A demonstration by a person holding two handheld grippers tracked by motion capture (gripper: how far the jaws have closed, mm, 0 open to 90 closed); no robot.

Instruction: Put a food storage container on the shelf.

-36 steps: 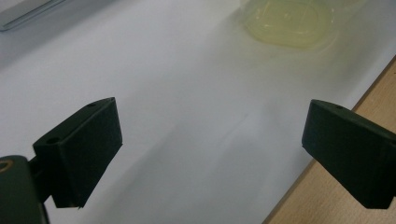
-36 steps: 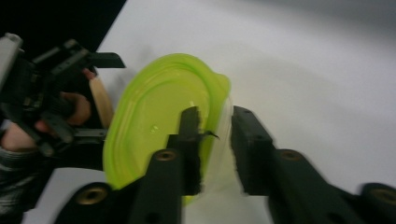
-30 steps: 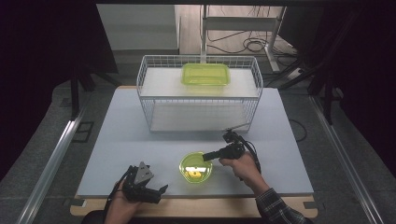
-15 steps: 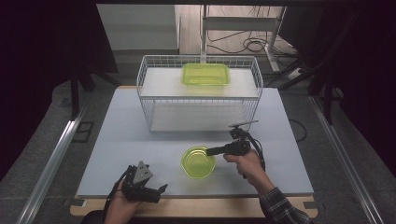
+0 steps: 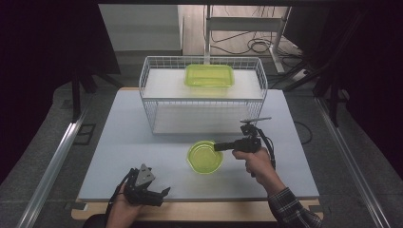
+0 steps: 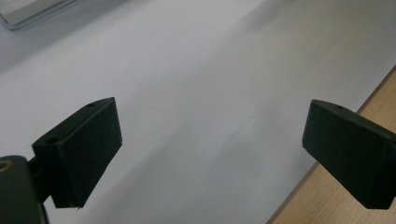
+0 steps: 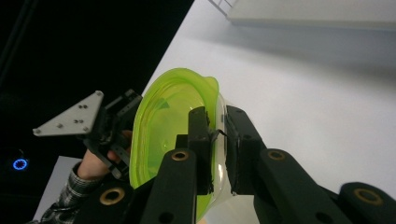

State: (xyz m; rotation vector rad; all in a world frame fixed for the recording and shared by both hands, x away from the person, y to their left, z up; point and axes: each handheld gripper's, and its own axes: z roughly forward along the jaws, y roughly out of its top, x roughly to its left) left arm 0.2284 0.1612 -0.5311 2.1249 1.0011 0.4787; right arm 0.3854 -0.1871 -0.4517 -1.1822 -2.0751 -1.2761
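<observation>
The right claw [image 7: 217, 149] is nearly closed, pinching the rim of the green bowl [image 7: 173, 121], held just above the worktop [image 5: 142, 152]. The left claw [image 6: 210, 154] gapes wide, empty, over the worktop's near edge.

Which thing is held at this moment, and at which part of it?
The right gripper holds the green bowl by its rim, one jaw inside the wall and one outside. The left gripper is open and holds nothing.
</observation>
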